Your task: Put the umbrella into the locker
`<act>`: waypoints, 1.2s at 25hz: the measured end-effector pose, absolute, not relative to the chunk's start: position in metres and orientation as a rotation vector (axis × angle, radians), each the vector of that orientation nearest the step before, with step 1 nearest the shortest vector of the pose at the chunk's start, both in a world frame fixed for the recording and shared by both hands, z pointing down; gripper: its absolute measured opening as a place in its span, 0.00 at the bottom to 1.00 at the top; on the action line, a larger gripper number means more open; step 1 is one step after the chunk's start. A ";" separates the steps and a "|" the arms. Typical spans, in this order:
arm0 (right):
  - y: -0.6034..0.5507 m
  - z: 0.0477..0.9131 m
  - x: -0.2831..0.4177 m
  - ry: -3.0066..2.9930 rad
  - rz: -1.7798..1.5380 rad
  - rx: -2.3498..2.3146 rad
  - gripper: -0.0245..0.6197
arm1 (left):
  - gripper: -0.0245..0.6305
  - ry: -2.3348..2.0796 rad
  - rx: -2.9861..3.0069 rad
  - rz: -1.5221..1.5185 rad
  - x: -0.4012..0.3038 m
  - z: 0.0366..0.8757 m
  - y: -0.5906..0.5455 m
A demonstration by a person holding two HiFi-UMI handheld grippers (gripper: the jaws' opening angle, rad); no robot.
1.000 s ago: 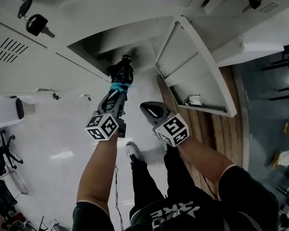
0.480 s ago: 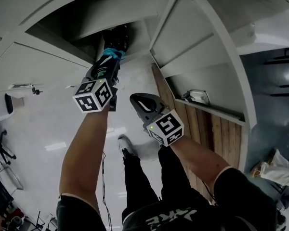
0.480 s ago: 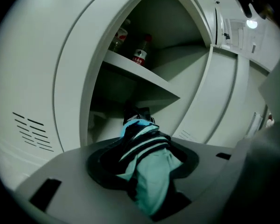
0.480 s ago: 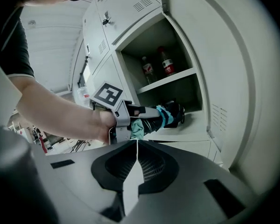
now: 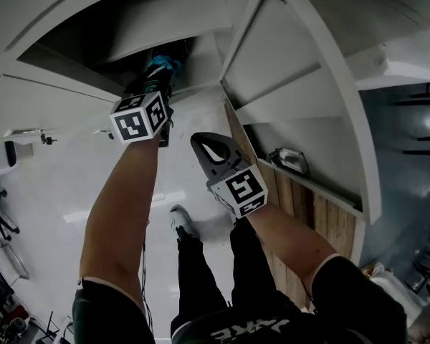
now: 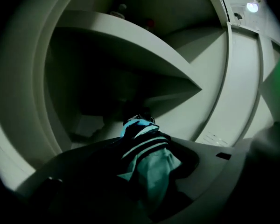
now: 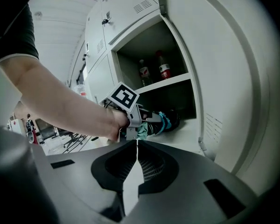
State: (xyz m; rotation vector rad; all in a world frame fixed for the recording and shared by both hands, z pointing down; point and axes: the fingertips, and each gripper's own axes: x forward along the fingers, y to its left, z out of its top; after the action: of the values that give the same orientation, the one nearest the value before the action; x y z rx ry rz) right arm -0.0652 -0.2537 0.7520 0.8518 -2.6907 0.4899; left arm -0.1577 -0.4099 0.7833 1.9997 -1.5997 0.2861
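The left gripper (image 5: pixel 158 84) has its fingers clamped on the folded umbrella (image 6: pixel 147 157), whose tip is just inside the locker (image 5: pixel 287 70) below the shelf (image 6: pixel 130 41), so slide it deep and level before letting go, while the right gripper (image 7: pixel 136 146) hangs shut and empty.

Matt, creased cloth on the umbrella (image 6: pixel 151 164) in the left gripper (image 5: pixel 160 79); smooth painted metal locker (image 6: pixel 130 36) ahead of it.
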 end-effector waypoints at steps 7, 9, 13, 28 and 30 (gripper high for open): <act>-0.265 0.765 -0.069 -2.684 0.488 0.836 0.09 | 0.35 -1.646 2.039 0.352 -0.163 0.785 -0.450; -0.264 0.770 -0.069 -2.676 0.498 0.831 0.09 | 0.35 -1.660 2.041 0.365 -0.165 0.786 -0.459; -0.262 0.776 -0.069 -2.664 0.508 0.813 0.09 | 0.36 -1.693 2.057 0.389 -0.167 0.791 -0.468; -0.279 0.786 -0.068 -2.646 0.489 0.835 0.09 | 0.36 -1.738 2.113 0.463 -0.173 0.804 -0.496; -0.279 0.789 -0.066 -2.638 0.490 0.832 0.09 | 0.36 -1.743 2.112 0.462 -0.173 0.806 -0.498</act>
State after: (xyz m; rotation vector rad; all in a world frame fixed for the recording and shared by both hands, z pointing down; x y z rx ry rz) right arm -0.0664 -0.2788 0.7886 0.8321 -2.6375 0.4899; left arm -0.1728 -0.4985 0.8057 2.1116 -1.7428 0.4621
